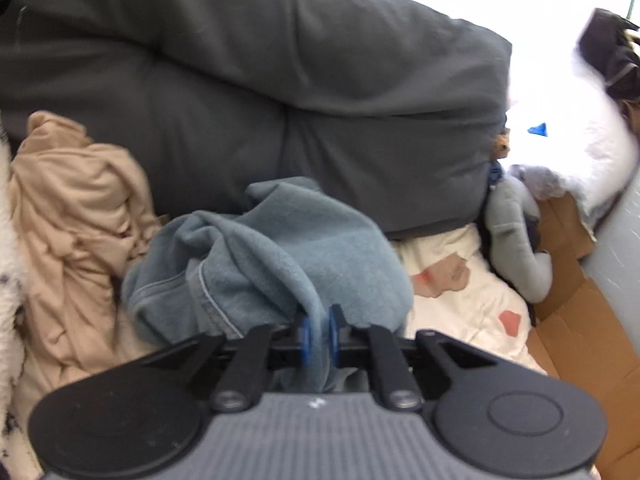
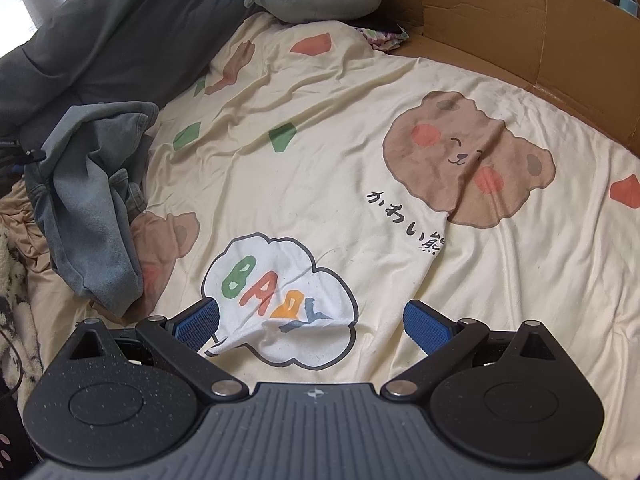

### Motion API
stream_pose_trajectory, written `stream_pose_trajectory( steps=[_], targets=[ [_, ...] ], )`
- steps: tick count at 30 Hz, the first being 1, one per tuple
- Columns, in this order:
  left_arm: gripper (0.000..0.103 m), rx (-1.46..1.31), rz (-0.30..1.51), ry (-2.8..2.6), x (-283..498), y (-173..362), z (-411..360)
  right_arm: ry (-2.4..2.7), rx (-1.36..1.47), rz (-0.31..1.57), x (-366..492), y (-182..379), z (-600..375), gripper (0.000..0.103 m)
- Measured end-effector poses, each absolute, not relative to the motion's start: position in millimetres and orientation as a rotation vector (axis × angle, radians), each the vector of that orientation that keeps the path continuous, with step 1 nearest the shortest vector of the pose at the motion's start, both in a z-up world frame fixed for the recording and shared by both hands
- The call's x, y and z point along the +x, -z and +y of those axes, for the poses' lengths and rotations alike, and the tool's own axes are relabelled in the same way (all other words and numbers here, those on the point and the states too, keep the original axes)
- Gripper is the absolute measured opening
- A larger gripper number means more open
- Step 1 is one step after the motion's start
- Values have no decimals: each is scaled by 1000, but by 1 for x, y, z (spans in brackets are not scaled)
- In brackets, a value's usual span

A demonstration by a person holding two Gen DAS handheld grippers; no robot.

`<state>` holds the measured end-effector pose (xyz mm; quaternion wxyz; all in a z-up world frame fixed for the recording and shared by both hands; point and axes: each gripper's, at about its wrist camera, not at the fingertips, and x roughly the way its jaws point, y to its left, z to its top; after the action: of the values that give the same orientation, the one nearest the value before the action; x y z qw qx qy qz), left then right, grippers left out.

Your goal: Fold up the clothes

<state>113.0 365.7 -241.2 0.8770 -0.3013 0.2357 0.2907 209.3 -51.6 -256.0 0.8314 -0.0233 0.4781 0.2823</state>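
The left gripper (image 1: 318, 334) pinches a fold of the blue denim garment (image 1: 276, 248), which lies bunched at about twelve o'clock from it, against the dark grey cushion (image 1: 248, 80). That hold probably serves to drag the piece onto open bedding. The right gripper (image 2: 312, 322) hovers spread over the bear-print sheet (image 2: 360, 128) (nothing between its pads), likely waiting; from there the denim sits at ten o'clock.
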Motion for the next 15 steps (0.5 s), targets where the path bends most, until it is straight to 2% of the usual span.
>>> stream_pose_trajectory(
  steps=[2,15],
  targets=[
    [5,-612,485,-573,116,239,358,-596,-55,1009,209,253,-54,101],
    [3,-557,488,-343,147,231,293,-575,-44,1004,214,248,-69,101]
  ],
)
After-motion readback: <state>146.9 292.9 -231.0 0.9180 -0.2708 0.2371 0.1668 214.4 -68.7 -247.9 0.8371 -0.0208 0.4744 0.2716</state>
